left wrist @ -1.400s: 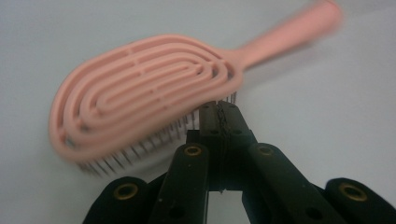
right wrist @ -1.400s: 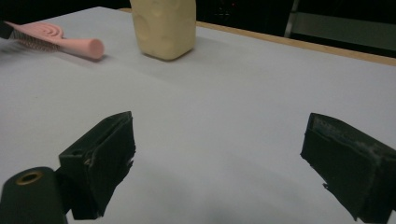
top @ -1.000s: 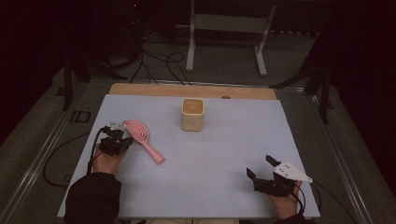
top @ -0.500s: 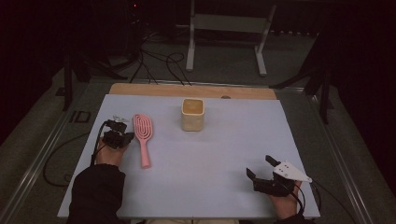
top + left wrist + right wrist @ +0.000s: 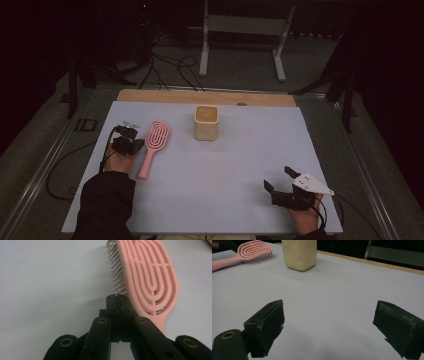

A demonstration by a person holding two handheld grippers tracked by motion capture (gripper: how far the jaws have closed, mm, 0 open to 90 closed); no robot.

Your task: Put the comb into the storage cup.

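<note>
A pink hairbrush (image 5: 156, 137) lies bristles-down on the left of the pale blue table top, handle toward the near edge. My left gripper (image 5: 140, 145) sits just to its left, level with the neck. In the left gripper view the left gripper (image 5: 117, 298) has its jaws pressed together with nothing between them, and the hairbrush (image 5: 150, 277) lies against their right side. My right gripper (image 5: 277, 178) rests near the front right corner, open and empty. In the right gripper view the right gripper (image 5: 329, 315) has bare table between its jaws, and the hairbrush (image 5: 254, 248) lies far off.
A cream square cup (image 5: 206, 122) stands upright at the back middle, also seen as the cup (image 5: 299, 253) ahead of the right gripper. A wooden strip (image 5: 150, 96) borders the table's far edge. Cables and a metal stand lie on the floor beyond.
The brush has swung round: its handle pointed near-right a second ago and now points toward the near-left. My left gripper has shifted right alongside it. The right gripper has stayed put.
</note>
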